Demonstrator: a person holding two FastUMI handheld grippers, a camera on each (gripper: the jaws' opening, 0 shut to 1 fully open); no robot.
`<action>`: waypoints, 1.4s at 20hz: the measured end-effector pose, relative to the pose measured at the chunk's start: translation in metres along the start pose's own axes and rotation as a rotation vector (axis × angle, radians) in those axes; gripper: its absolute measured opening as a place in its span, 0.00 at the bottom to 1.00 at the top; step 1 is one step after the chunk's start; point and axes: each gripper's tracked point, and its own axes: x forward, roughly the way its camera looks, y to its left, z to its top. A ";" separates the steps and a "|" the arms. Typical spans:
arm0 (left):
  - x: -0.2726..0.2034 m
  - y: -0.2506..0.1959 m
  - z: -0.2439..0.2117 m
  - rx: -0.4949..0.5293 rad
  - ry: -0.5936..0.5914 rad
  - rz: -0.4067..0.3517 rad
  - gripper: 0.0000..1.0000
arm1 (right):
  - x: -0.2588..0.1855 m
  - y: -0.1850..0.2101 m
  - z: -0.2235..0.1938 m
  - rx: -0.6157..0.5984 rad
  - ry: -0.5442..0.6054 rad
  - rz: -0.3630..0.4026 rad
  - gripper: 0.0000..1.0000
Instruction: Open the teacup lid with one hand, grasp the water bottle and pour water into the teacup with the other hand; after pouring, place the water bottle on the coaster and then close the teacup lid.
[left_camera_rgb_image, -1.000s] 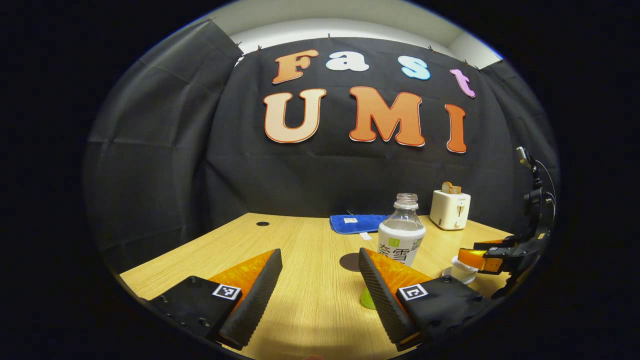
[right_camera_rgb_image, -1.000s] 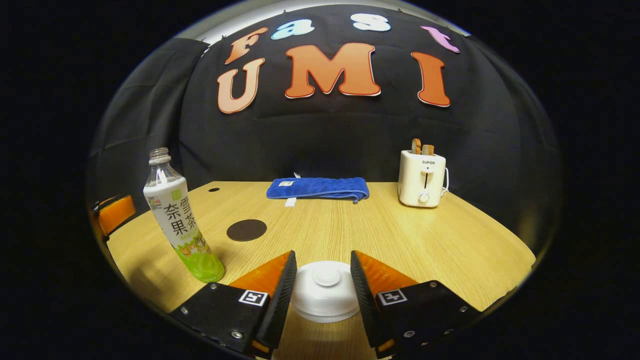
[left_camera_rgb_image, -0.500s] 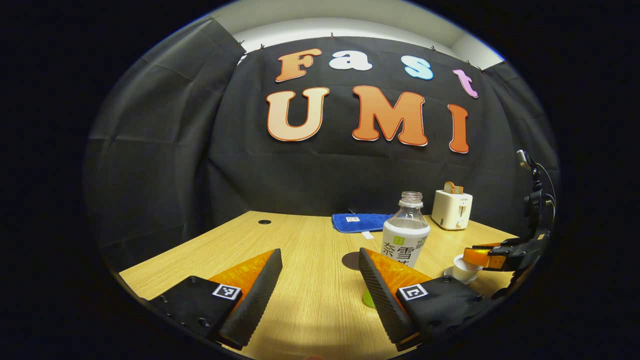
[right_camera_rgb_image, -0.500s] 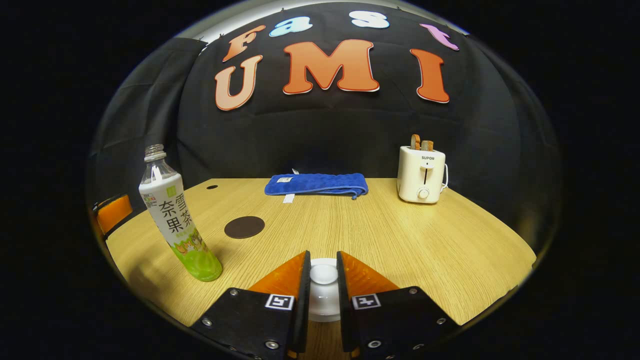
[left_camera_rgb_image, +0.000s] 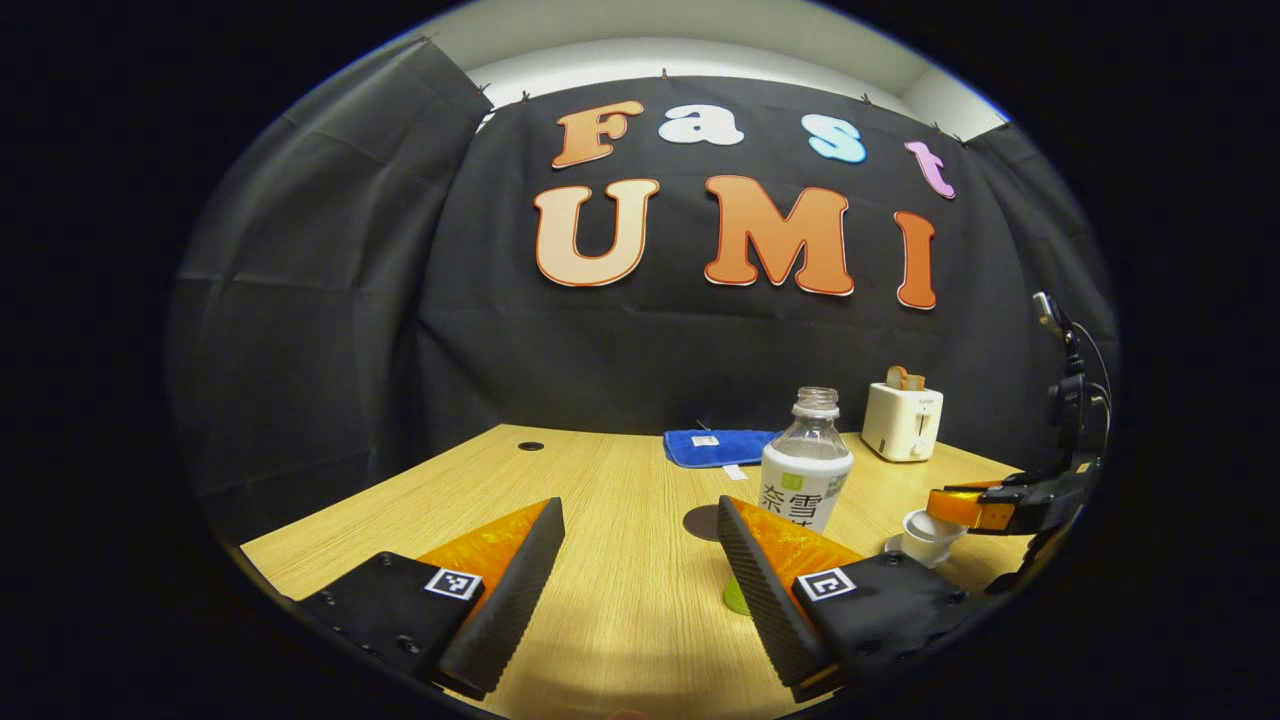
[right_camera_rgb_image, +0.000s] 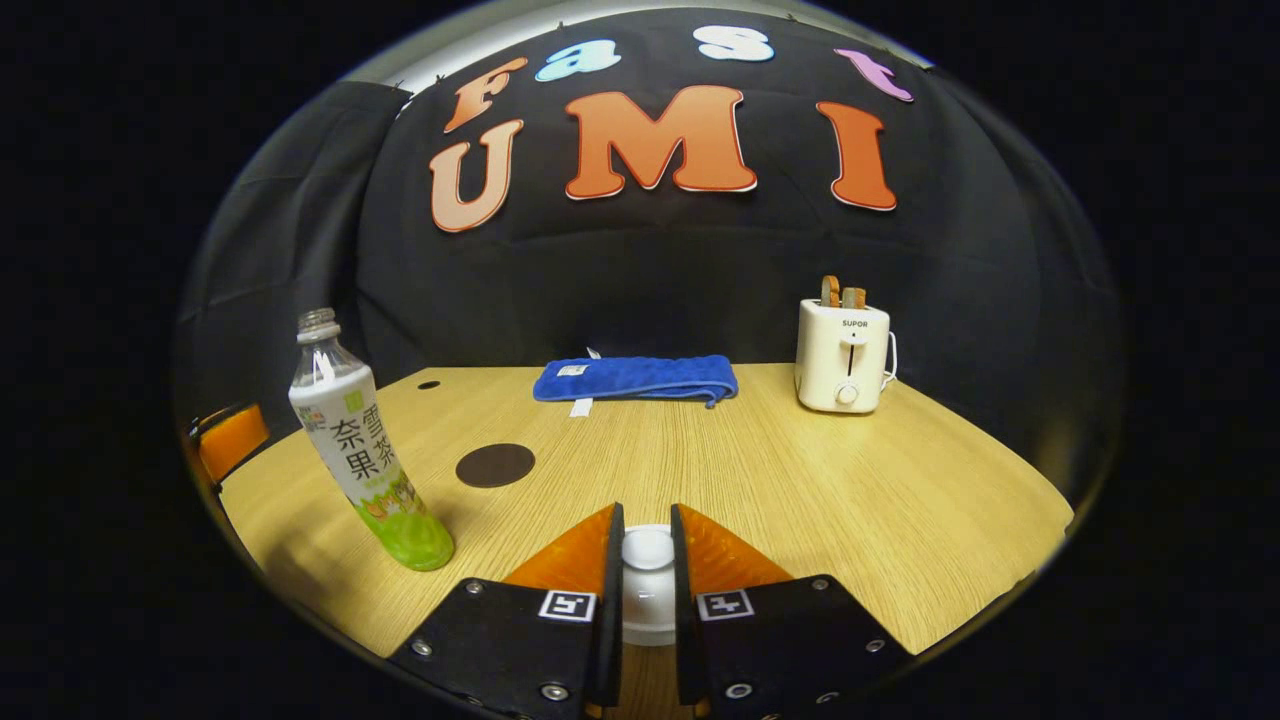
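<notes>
The teacup lid (right_camera_rgb_image: 648, 560), white with a round knob on top, sits low at the near edge of the wooden table (right_camera_rgb_image: 800, 480), and the right gripper (right_camera_rgb_image: 646, 560) has its two fingers drawn in tight against the knob from either side, so it appears clamped on it. In the left gripper view the same gripper reaches in from the right over the white teacup (left_camera_rgb_image: 925, 535), and I cannot tell there whether the lid has lifted off the cup. The left gripper (left_camera_rgb_image: 640, 560) hovers with its jaws spread wide and nothing between them; the water bottle (left_camera_rgb_image: 806, 470) stands upright and uncapped just beyond its right finger, and the dark round coaster (right_camera_rgb_image: 495, 465) lies flat on the table a little behind the bottle. The main risk, as I judge it, is at the knob: it is small and smooth, so a grip that is off centre could let the lid slip and drop back, or drag the light cup sideways if the lift is not straight up. A second risk is the bottle: it is tall, narrow and open, and the left gripper's right finger is close to its base, so a careless approach could nudge it over and spill water. A blue cloth (right_camera_rgb_image: 635, 377) and a toaster (right_camera_rgb_image: 843, 357) stand well clear at the back.
</notes>
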 end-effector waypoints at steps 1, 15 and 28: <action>-0.002 -0.002 0.000 0.000 -0.002 0.000 0.99 | -0.003 -0.001 0.003 0.003 -0.008 -0.003 0.22; -0.012 -0.060 -0.008 0.000 0.016 -0.107 0.99 | -0.045 -0.073 -0.002 0.060 -0.015 -0.125 0.22; 0.030 -0.112 -0.037 0.035 0.088 -0.169 0.99 | -0.055 -0.135 -0.017 0.112 0.008 -0.230 0.22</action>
